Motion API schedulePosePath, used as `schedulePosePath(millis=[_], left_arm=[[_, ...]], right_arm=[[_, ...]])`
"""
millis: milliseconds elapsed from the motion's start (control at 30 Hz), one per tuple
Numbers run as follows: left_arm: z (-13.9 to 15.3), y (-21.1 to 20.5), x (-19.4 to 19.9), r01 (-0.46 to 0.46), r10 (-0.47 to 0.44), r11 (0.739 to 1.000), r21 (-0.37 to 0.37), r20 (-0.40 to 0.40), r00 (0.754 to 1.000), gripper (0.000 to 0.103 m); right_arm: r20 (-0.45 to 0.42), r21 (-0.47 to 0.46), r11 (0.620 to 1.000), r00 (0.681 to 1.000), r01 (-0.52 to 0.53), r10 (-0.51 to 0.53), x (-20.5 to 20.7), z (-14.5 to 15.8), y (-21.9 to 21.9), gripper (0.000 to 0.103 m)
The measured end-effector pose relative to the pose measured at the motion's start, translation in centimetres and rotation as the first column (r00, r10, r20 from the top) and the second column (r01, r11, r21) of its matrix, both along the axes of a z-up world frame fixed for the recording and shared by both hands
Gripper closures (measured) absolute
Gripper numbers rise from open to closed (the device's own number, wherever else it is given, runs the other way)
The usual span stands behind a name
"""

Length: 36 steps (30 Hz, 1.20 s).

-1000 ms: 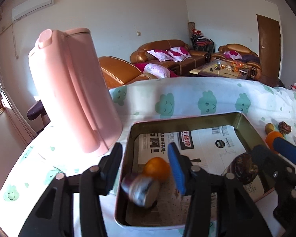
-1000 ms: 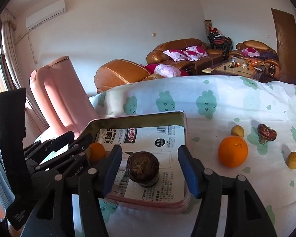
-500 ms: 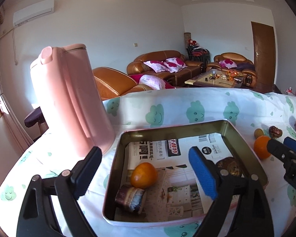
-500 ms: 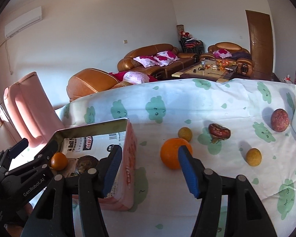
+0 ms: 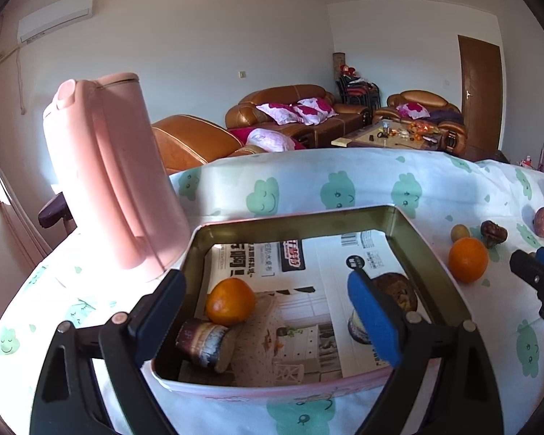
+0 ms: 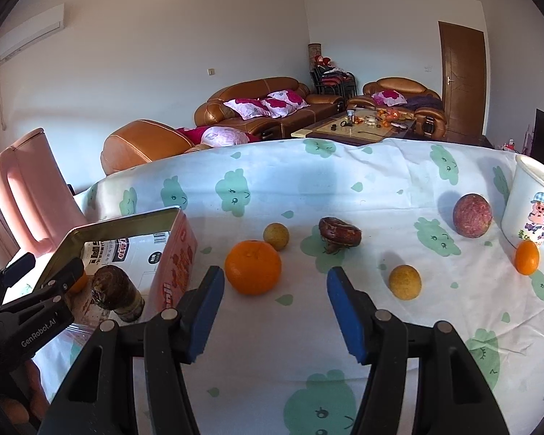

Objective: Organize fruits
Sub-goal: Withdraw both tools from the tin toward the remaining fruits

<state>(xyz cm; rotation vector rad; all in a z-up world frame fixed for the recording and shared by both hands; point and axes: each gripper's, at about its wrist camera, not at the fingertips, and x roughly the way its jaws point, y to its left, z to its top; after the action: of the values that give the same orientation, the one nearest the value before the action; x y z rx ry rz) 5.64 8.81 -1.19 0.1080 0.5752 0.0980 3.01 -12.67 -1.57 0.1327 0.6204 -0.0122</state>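
A pink tin (image 5: pixel 293 219) lined with newspaper holds an orange (image 5: pixel 230 301), a brown stubby piece on its side (image 5: pixel 205 340) and another brown piece (image 5: pixel 395 291). My left gripper (image 5: pixel 268 311) is open and empty over the tin's near edge. My right gripper (image 6: pixel 273 311) is open and empty above the cloth, right of the tin (image 6: pixel 174 253). In front of it lie a large orange (image 6: pixel 252 261), two small yellow fruits (image 6: pixel 276 235) (image 6: pixel 404 282), a dark wrinkled fruit (image 6: pixel 339 237), a purple-red round fruit (image 6: pixel 472 215) and a small orange (image 6: pixel 526 256).
A pink kettle (image 5: pixel 108 177) stands left of the tin, close to it. A white mug with a pig picture (image 6: pixel 531 203) stands at the far right. The table has a white cloth with green clouds (image 6: pixel 308 188). Sofas lie beyond the table's far edge.
My left gripper let go of the brown piece into the tin, opened wide and pulled back. My right gripper swung right, from over the tin to the loose fruits on the cloth.
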Motion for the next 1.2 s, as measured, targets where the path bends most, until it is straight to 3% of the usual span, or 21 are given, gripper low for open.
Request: schedulePosePath(millis=[567, 833, 1100, 1200], left_arm=[[0.0, -6.1, -1.0, 0.120, -0.120, 0.993, -0.008, -0.036, 0.992, 0.011], [-0.1, -10.2, -1.0, 0.232, -0.237, 0.970, -0.066, -0.086, 0.968, 0.014], [-0.6, -15.0, -0.8, 0.304, -0.306, 0.952, -0.038, -0.113, 0.945, 0.023], [-0.5, -16.7, -0.6, 0.346, -0.352, 0.936, -0.064, -0.137, 0.926, 0.028]], right_arm=[[-0.023, -0.020, 0.994, 0.994, 0.105, -0.105, -2.4, 0.0, -7.8, 0.042], [-0.052, -0.014, 0.982, 0.981, 0.188, -0.188, -4.7, -0.3, -13.5, 0.042], [-0.089, 0.011, 0.962, 0.958, 0.274, -0.272, -6.8, -0.7, -19.7, 0.042], [-0.106, -0.004, 0.955, 0.949, 0.297, -0.296, -7.0, -0.8, -21.3, 0.042]])
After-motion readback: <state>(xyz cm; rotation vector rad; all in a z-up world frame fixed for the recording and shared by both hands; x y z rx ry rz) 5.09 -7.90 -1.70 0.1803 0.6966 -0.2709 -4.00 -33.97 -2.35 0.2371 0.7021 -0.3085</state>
